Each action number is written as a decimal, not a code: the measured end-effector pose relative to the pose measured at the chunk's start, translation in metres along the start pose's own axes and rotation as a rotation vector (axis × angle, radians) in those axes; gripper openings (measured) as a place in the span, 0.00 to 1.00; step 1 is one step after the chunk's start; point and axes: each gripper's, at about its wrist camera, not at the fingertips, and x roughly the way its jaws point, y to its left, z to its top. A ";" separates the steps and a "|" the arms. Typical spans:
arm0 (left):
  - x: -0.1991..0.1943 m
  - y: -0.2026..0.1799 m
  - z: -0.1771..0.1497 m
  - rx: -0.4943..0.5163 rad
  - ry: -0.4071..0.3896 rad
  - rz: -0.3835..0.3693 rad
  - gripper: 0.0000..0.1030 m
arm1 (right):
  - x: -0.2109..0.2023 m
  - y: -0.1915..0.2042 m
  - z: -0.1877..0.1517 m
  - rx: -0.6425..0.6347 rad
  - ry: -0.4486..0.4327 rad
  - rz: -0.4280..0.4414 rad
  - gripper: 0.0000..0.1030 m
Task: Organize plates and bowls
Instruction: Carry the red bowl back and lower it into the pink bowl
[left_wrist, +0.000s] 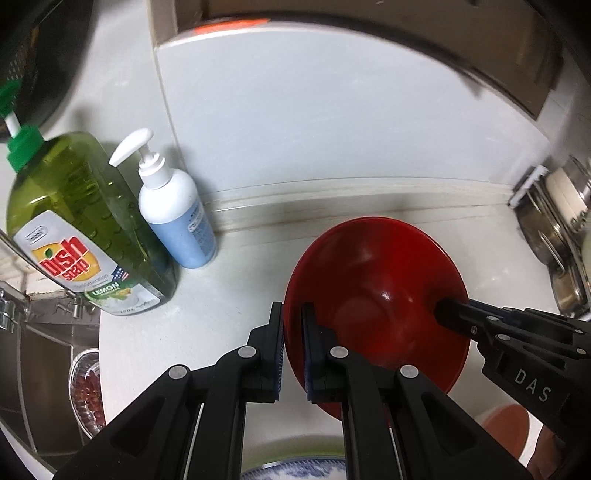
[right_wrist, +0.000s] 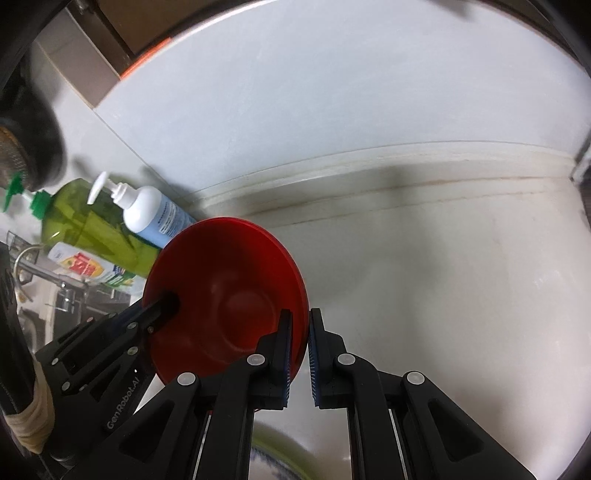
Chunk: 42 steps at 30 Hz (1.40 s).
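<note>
1. A red bowl (left_wrist: 373, 295) is held tilted above a pale countertop (left_wrist: 229, 295), gripped on opposite sides of its rim by two black grippers.
2. The left gripper (left_wrist: 292, 354) has its jaws nearly closed, pinching the bowl's rim at about 8 o'clock in the left wrist view; one blue-padded finger sits inside the bowl, the other outside.
3. The right gripper (right_wrist: 300, 354) is closed the same way on the rim, at about 4 o'clock of the bowl in the right wrist view.
4. At 9 o'clock from the bowl stand a green dish soap bottle (left_wrist: 85, 225) and, just beside it, a white and blue pump bottle (left_wrist: 173, 210), both near the wall.
5. A blue-patterned plate (left_wrist: 295, 470) shows at 6 o'clock, below the bowl.
6. A steel sink (left_wrist: 33, 376) lies at 8 o'clock.
</note>
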 end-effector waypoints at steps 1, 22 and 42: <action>-0.004 -0.004 -0.001 0.002 -0.003 -0.003 0.10 | -0.006 -0.003 -0.005 0.004 -0.007 -0.001 0.10; -0.069 -0.110 -0.071 0.127 -0.038 -0.177 0.10 | -0.111 -0.076 -0.107 0.099 -0.142 -0.106 0.10; -0.063 -0.181 -0.134 0.243 0.085 -0.262 0.10 | -0.135 -0.145 -0.195 0.238 -0.095 -0.180 0.10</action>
